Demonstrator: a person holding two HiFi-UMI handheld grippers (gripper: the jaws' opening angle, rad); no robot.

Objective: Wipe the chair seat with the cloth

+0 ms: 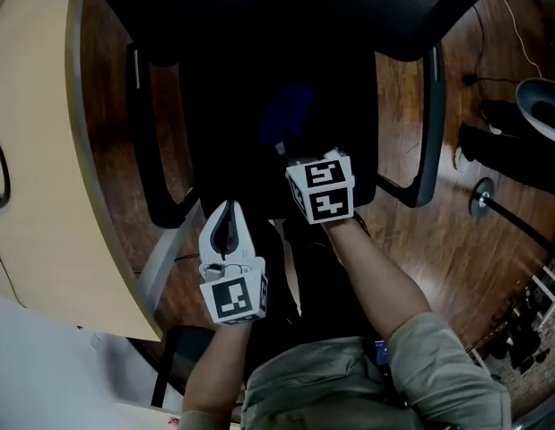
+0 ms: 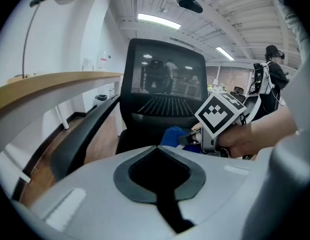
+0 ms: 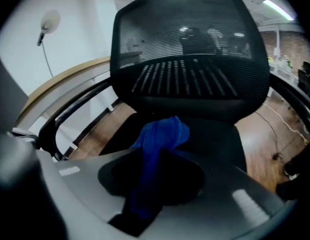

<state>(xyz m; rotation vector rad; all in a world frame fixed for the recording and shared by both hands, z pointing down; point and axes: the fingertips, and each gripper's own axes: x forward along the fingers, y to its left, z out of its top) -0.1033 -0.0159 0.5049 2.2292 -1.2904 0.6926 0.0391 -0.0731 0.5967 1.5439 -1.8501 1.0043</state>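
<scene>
Cloth (image 3: 162,131) front and centre: blue, bunched up, lying around the middle of the chair seat (image 1: 225,124). One end of it runs straight back into the right tool (image 3: 155,156). That tool's jaws are pinched down on the fabric, a narrow gap filled with blue and nothing else between them. From the head view the right tool reaches in over the seat's front edge, marker cube on top, with the person's hand behind it. The free end of the cloth humps up just ahead of the jaws.

Over to the left tool (image 1: 228,211): jaws closed together to a point, nothing caught in them. It sits by the seat's front edge on the left side, just beside the right tool and a little behind it. Whether it touches the seat can't be told.

The chair itself is black, with its mesh backrest (image 3: 190,49) standing upright beyond the cloth at the seat's far edge. A dark armrest (image 1: 148,141) runs along each side. Under it all lies a brown wooden floor (image 1: 456,240), and a pale curved table (image 1: 39,168) is off to the left of the chair.
</scene>
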